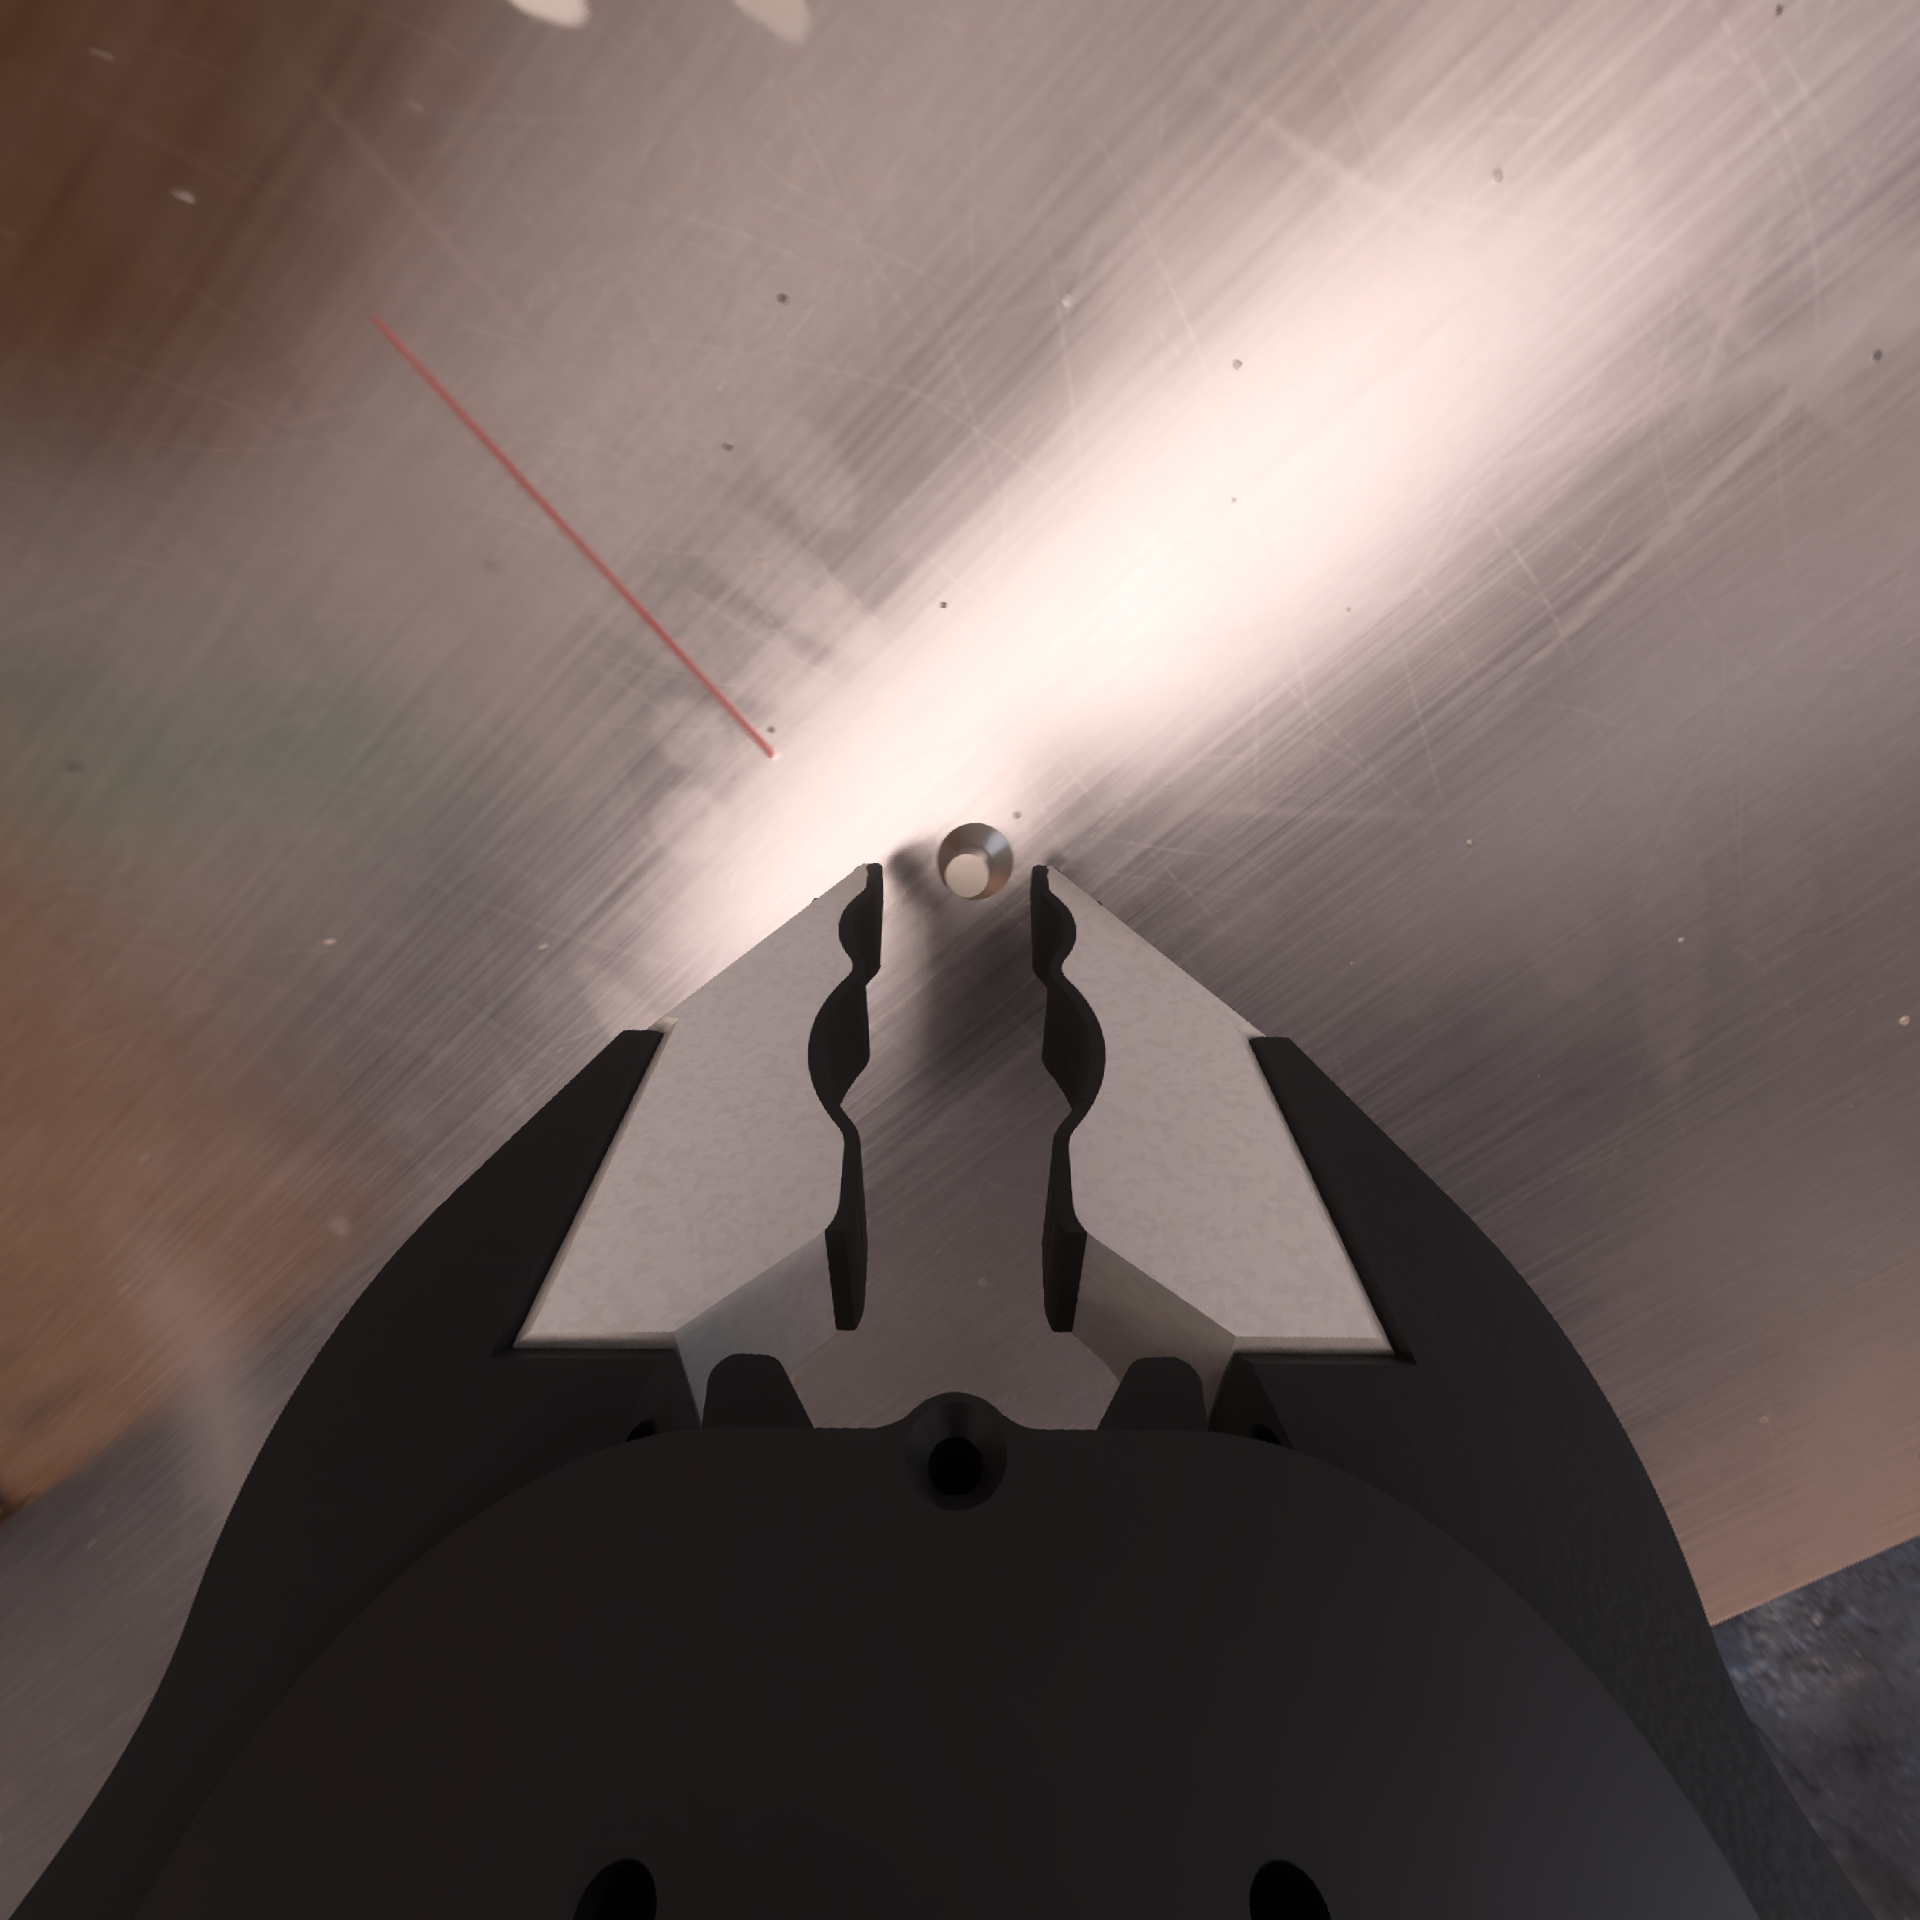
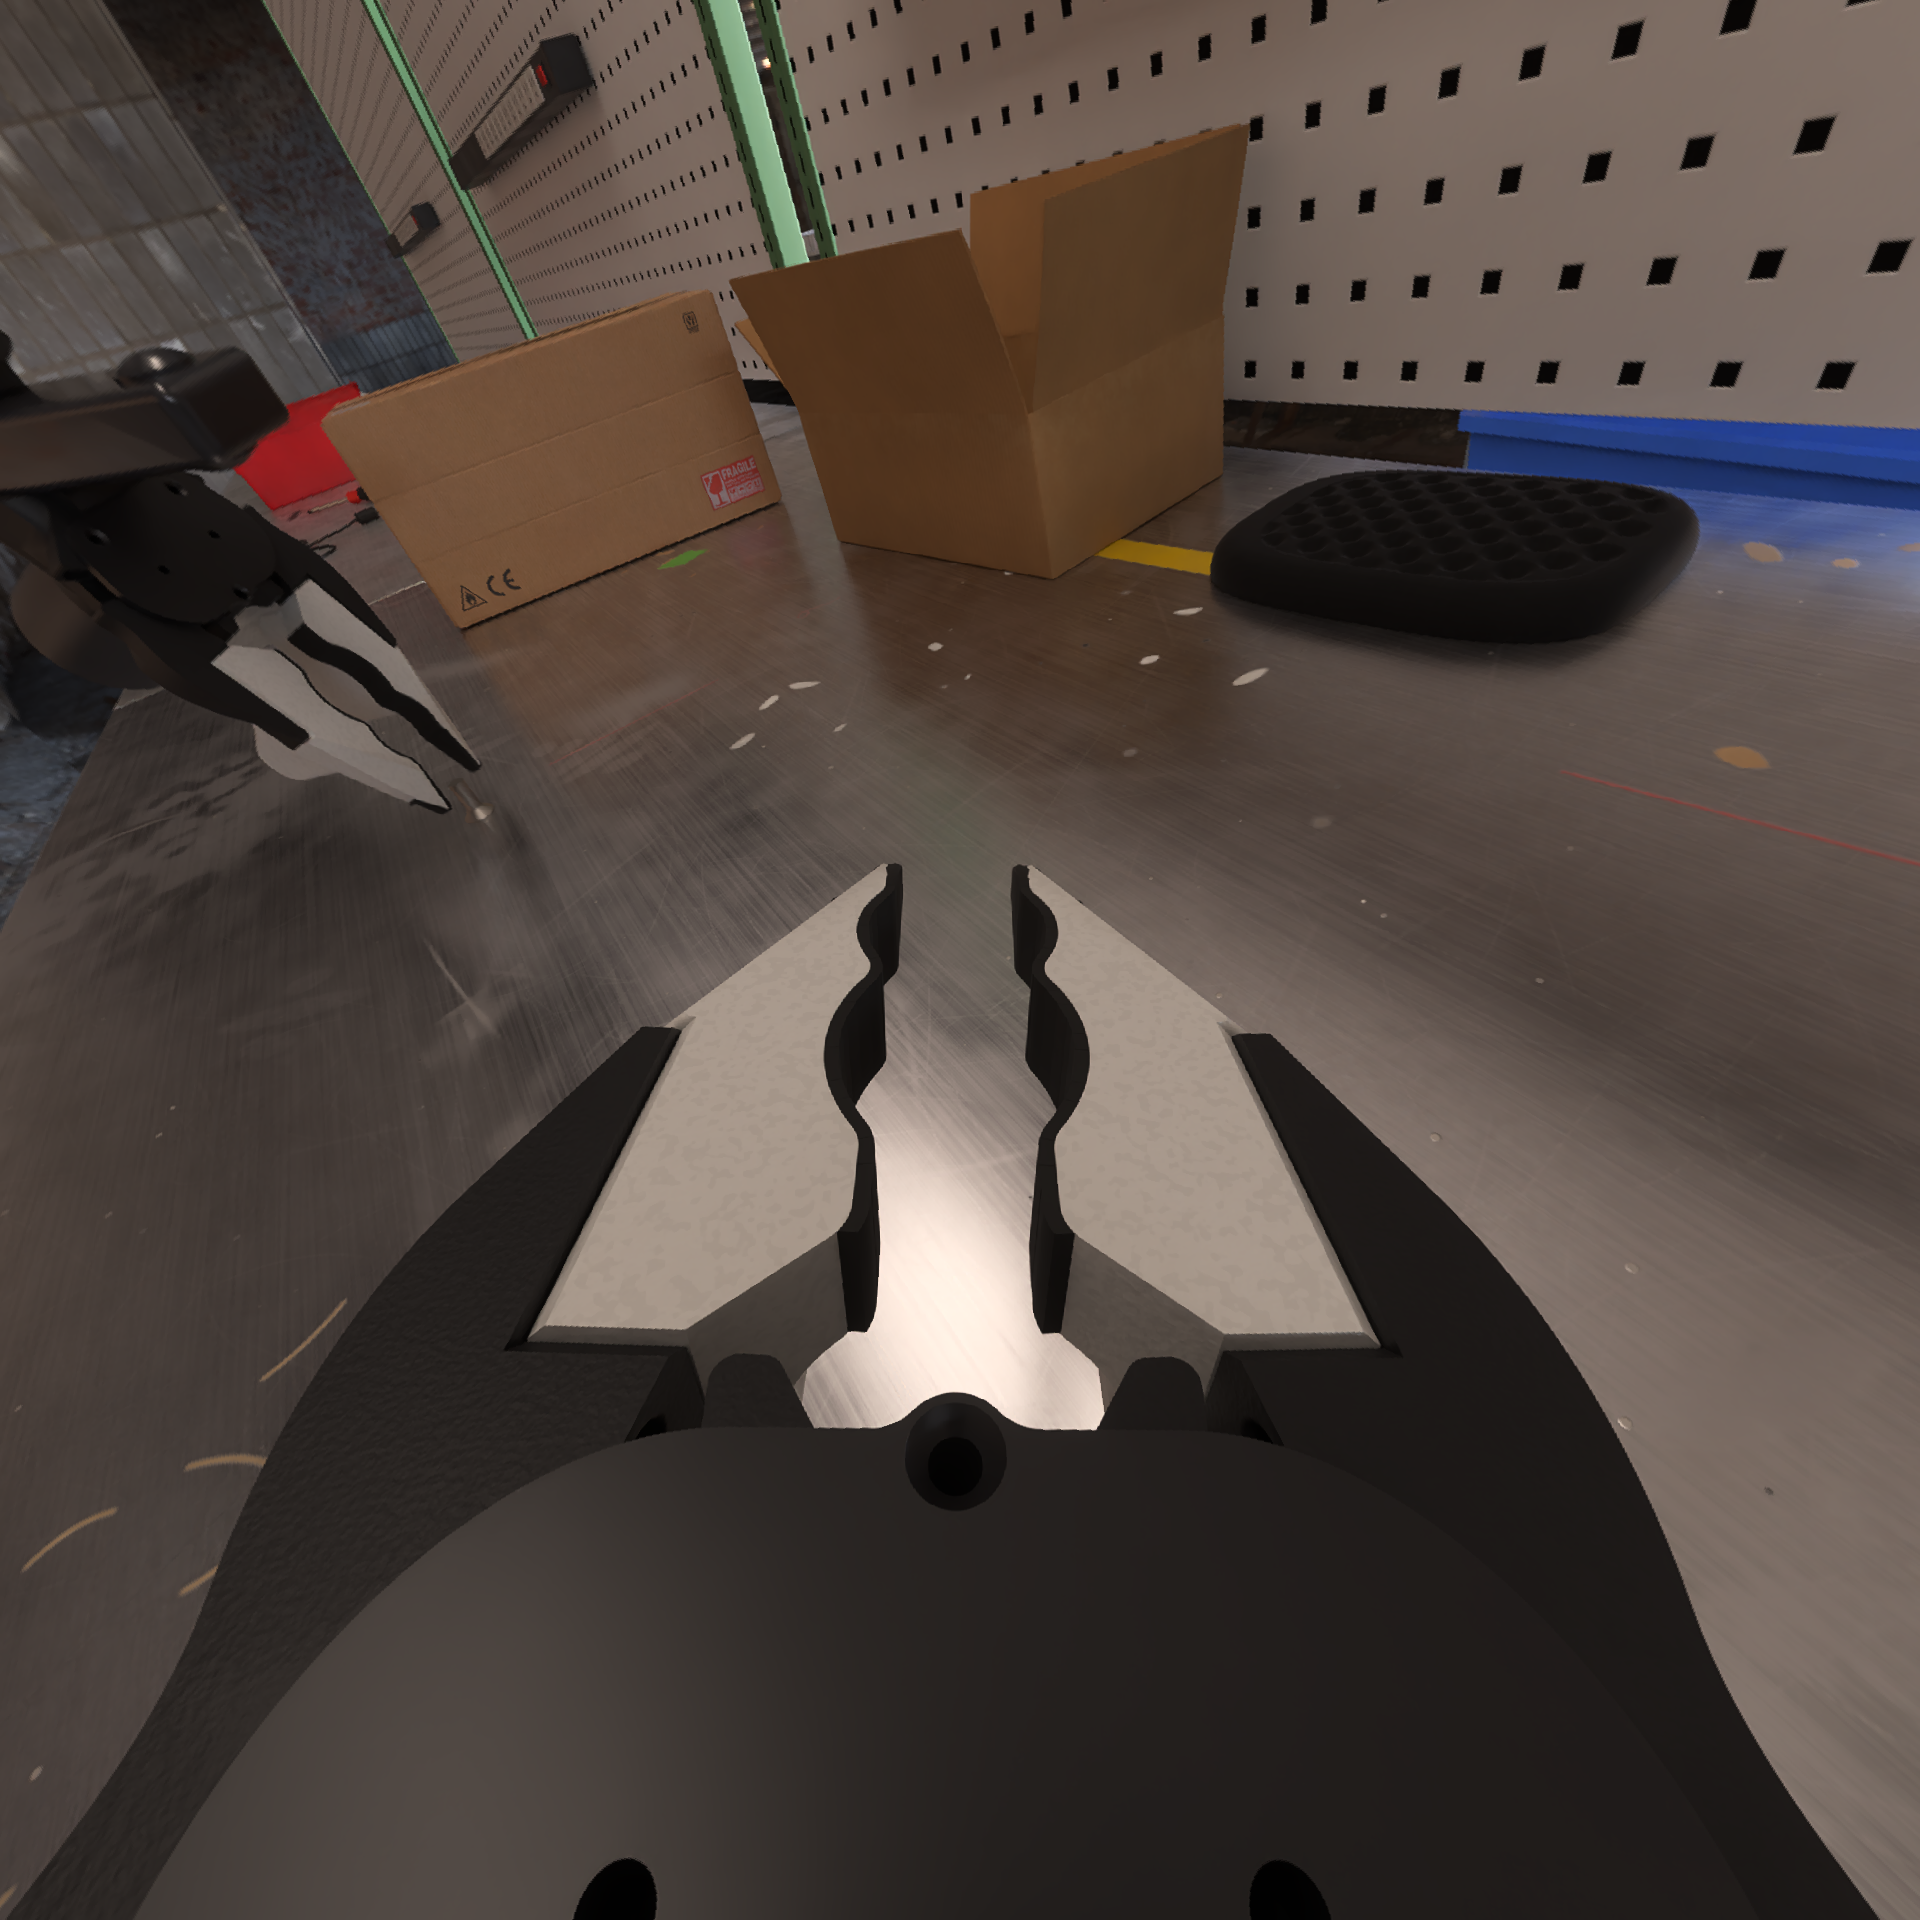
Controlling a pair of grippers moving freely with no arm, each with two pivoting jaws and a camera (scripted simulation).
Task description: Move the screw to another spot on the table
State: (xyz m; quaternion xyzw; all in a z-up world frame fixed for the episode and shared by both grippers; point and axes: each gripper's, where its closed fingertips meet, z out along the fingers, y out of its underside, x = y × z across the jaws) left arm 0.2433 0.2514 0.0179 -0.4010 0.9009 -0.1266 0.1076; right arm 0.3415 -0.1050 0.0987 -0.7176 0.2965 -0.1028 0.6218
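Note:
A small silver screw lies on the scratched metal table, seen end-on. My left gripper points down at the table, jaws open, and the screw sits just beyond the gap between its fingertips, untouched as far as I can see. In the right wrist view the left gripper shows at the far left with its tips at the table, and the screw is a tiny bright dot beside them. My right gripper is open and empty, low over the table.
A closed cardboard box and an open cardboard box stand at the back by a pegboard wall. A black perforated pad lies at the right, a blue tray behind it. A red bin sits far left. The table's left edge is near the left gripper.

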